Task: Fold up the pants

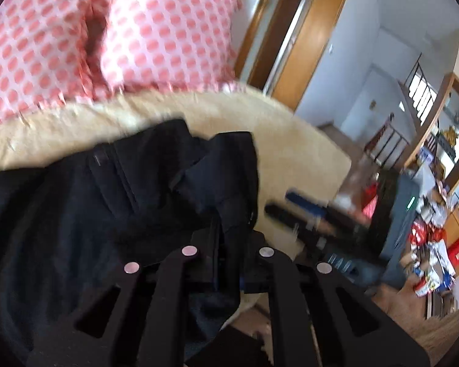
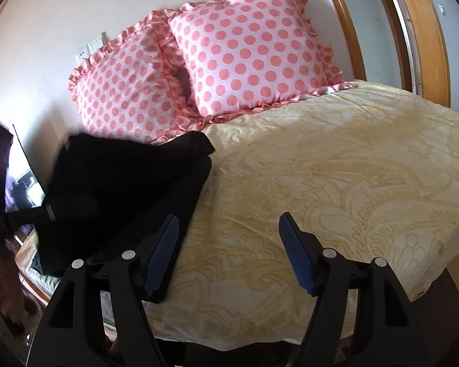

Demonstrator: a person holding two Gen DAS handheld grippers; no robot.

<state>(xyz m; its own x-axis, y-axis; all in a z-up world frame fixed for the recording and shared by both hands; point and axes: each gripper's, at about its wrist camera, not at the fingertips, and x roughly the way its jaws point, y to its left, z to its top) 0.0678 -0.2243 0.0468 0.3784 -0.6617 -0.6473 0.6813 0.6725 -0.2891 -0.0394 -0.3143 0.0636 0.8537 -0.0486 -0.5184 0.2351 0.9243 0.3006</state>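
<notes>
My left tongs [image 1: 226, 238] were pressed together on a fold of the black pants [image 1: 91, 202], with dark cloth bunched between the two arms and running back under them. The left wrist view was motion-blurred, so the exact edge being pinched could not be determined.

My right tongs [image 2: 229, 253] were spread wide, the blue ribbed pads [image 2: 163, 253] well apart and holding nothing. They hovered above the bed [image 2: 336, 183], which was covered by a cream blanket with a raised leaf pattern.

The pants [image 2: 116, 189] lay on the left part of the bed in the right wrist view, in a crumpled dark heap. The far end of the heap touched the lower edge of the nearer pillow. The near end reached just beside the left pad of my right tongs and appeared to hang over the side of the bed.

Two pink pillows [image 2: 248, 49] with large coral dots and ruffled edges leaned against the white wall at the head of the bed, side by side and overlapping slightly.

In the left wrist view, a wooden door frame [image 1: 315, 36] stood beyond the bed, and cluttered shelves [image 1: 443, 165] were visible at the far right.
</notes>
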